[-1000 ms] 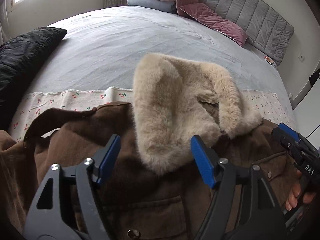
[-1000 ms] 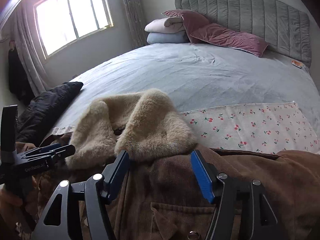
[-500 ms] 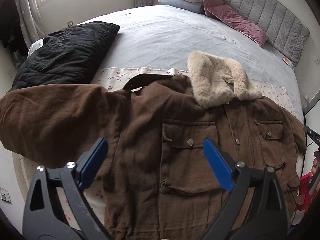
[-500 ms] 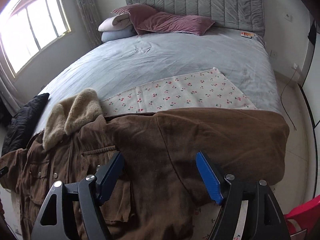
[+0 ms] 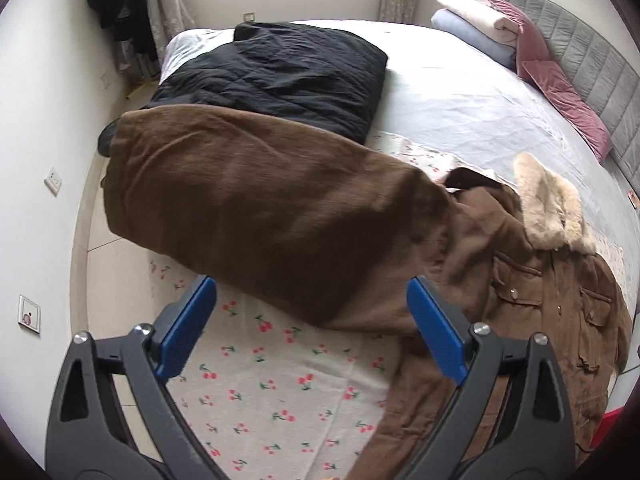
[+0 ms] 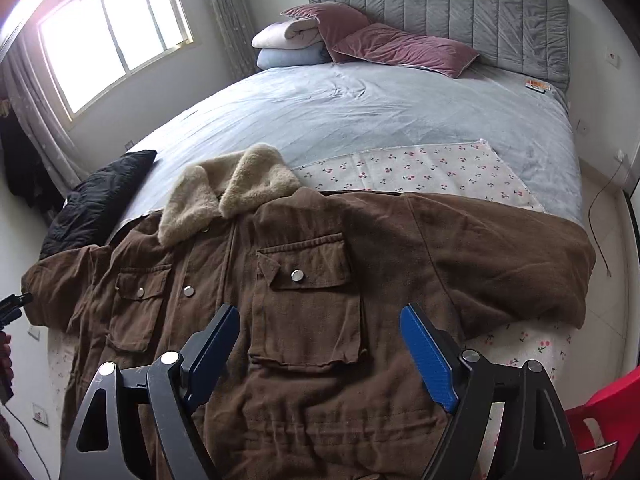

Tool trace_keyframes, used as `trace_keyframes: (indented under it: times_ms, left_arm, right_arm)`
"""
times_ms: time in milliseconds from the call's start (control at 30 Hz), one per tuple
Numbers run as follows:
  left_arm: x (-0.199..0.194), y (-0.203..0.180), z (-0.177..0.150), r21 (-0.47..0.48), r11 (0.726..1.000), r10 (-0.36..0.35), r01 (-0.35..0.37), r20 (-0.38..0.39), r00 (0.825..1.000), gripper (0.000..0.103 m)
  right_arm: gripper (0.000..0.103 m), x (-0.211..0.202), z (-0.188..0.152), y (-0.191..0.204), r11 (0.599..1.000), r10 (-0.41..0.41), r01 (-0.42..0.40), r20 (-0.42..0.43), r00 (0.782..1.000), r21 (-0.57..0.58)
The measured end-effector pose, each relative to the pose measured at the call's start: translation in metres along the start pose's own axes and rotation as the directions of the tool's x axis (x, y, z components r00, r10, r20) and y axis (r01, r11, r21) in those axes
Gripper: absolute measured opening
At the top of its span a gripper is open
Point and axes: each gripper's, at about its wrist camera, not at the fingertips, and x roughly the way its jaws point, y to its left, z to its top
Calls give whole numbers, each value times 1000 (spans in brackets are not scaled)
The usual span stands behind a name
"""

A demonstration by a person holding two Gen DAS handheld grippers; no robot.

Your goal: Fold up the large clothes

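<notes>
Right wrist view: a brown corduroy jacket with a beige fur collar [image 6: 304, 312] lies front-up across a grey-sheeted bed [image 6: 360, 116], over a cherry-print cloth [image 6: 420, 172], sleeves apparently spread. Both the right gripper [image 6: 320, 344] and left gripper [image 5: 312, 320] gape wide, empty, above it.

No lettering, brand or number can be read in either view. A small orange-and-white tag [image 6: 537, 85] lies on the bed [image 6: 360, 120] near the headboard [image 6: 460, 4]; it may carry print, but it is too small and blurred to tell.
</notes>
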Motion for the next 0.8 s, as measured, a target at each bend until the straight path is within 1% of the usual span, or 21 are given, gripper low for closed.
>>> trace_keyframes:
  times_ms: [100, 133, 167, 200, 233, 300, 333, 433, 467, 533, 567, 600, 633, 667, 700, 733, 767, 800]
  left_arm:
    - [27, 64, 0, -119, 990, 69, -70, -11, 998, 96]
    - [34, 86, 0, -161, 984, 77, -77, -3, 997, 96]
    - [39, 108, -1, -213, 975, 69, -64, 16, 997, 96]
    - [44, 129, -3, -267, 963, 44, -33, 36, 998, 96]
    - [50, 149, -4, -319, 948, 4, 15, 59, 998, 96]
    - [65, 181, -7, -408, 905, -82, 117, 104, 991, 96]
    - [74, 194, -8, -440, 884, -114, 156, 122, 986, 96]
    - [101, 216, -12, -505, 821, -198, 266, 184, 963, 96]
    - [109, 221, -15, -531, 789, -229, 307, 209, 951, 96]
    - [124, 228, -23, -578, 708, -306, 406, 267, 914, 96]
    - [129, 229, -27, -592, 673, -332, 442, 293, 897, 95]
    - [132, 230, -31, -597, 646, -352, 475, 320, 880, 85]
    - [131, 229, -34, -591, 626, -372, 508, 346, 861, 57]
    - [128, 228, -35, -598, 622, -368, 506, 347, 863, 39]
    - [123, 228, -35, -619, 636, -332, 460, 319, 888, 7]
    - [115, 229, -34, -625, 640, -315, 447, 317, 895, 6]
    - [103, 231, -34, -632, 632, -288, 448, 345, 893, 6]
    - [87, 235, -32, -623, 633, -257, 459, 391, 884, 6]
  right_arm:
    - [84, 9, -7, 12, 1000, -2, 2, -24, 1000, -10]
    - [84, 11, -11, 15, 1000, 4, -4, -28, 1000, -9]
    - [84, 14, -14, 19, 1000, 12, -12, -32, 999, -11]
    - [84, 17, -17, 22, 1000, 17, -17, -37, 999, -15]
    - [84, 20, -20, 26, 1000, 18, -19, -44, 999, -21]
    - [84, 28, -26, 33, 1000, 12, -14, -57, 998, -27]
    - [84, 32, -28, 37, 1000, 9, -11, -65, 998, -28]
    - [84, 41, -31, 50, 999, 8, -13, -91, 996, -51]
    - [84, 42, -32, 54, 998, 11, -17, -94, 995, -64]
    - [84, 42, -34, 63, 996, 14, -21, -90, 996, -84]
    - [84, 42, -35, 66, 996, 12, -19, -88, 996, -89]
    - [84, 44, -36, 69, 996, 11, -19, -89, 996, -89]
    - [84, 45, -37, 70, 996, 11, -19, -95, 995, -89]
    - [84, 48, -38, 72, 996, 8, -18, -104, 995, -91]
    - [84, 50, -39, 73, 996, 4, -14, -111, 994, -93]
    - [84, 52, -40, 74, 995, 0, -12, -117, 993, -96]
    - [84, 54, -41, 75, 995, -1, -11, -121, 993, -98]
    - [84, 54, -40, 76, 995, -1, -11, -125, 992, -99]
